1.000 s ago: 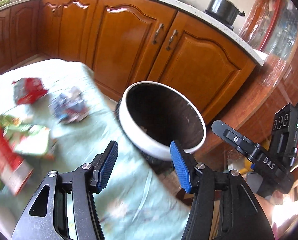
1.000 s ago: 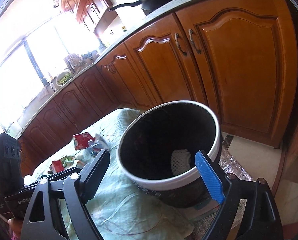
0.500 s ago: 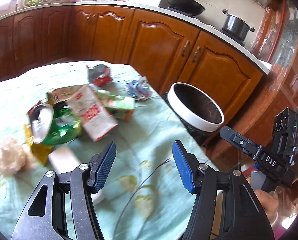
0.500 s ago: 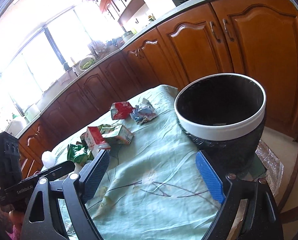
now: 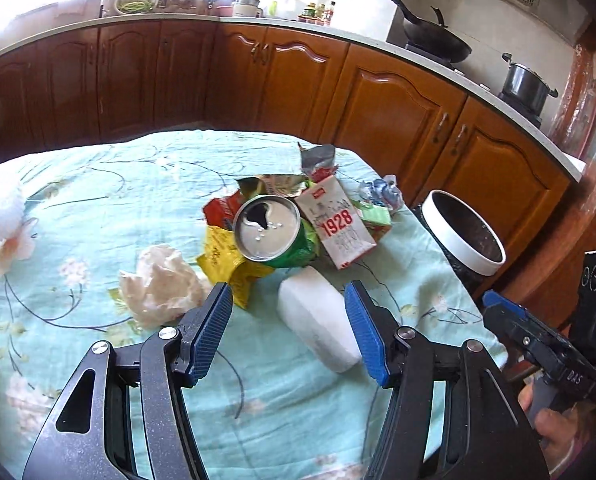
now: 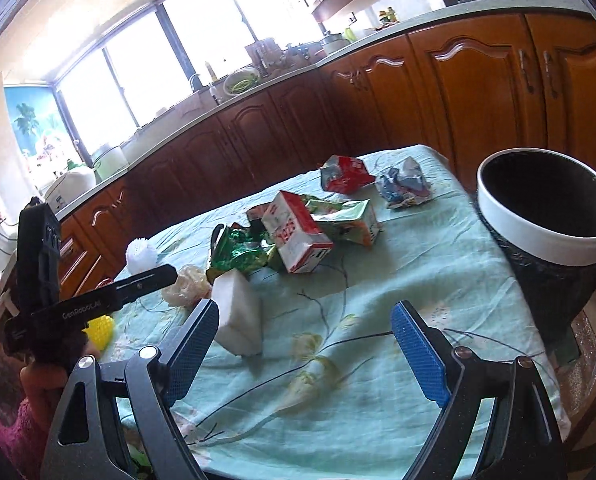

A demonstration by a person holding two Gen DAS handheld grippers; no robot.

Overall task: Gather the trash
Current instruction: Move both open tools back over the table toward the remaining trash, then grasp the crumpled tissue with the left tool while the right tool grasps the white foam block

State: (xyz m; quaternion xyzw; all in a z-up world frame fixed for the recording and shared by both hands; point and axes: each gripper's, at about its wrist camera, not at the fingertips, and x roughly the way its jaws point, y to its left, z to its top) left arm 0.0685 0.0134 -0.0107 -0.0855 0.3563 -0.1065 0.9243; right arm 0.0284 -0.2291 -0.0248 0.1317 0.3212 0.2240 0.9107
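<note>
Trash heap [image 5: 294,220] sits mid-counter [image 5: 98,184], bin [image 5: 464,236] off the edge at three o'clock. Left tool [image 5: 288,328] and right tool [image 6: 304,344] gape, both empty. Risk: a loose pinch on the white block [image 5: 318,316] could knock it floorward.

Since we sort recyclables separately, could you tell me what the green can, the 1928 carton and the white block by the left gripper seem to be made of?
Green can: metal, likely aluminium; its top is shiny silver with a punched opening. 1928 carton: printed paperboard, matte, with folded, creased edges. White block: probably foam or sponge; it has a dull, slightly grainy surface, though the look leaves that open.
</note>
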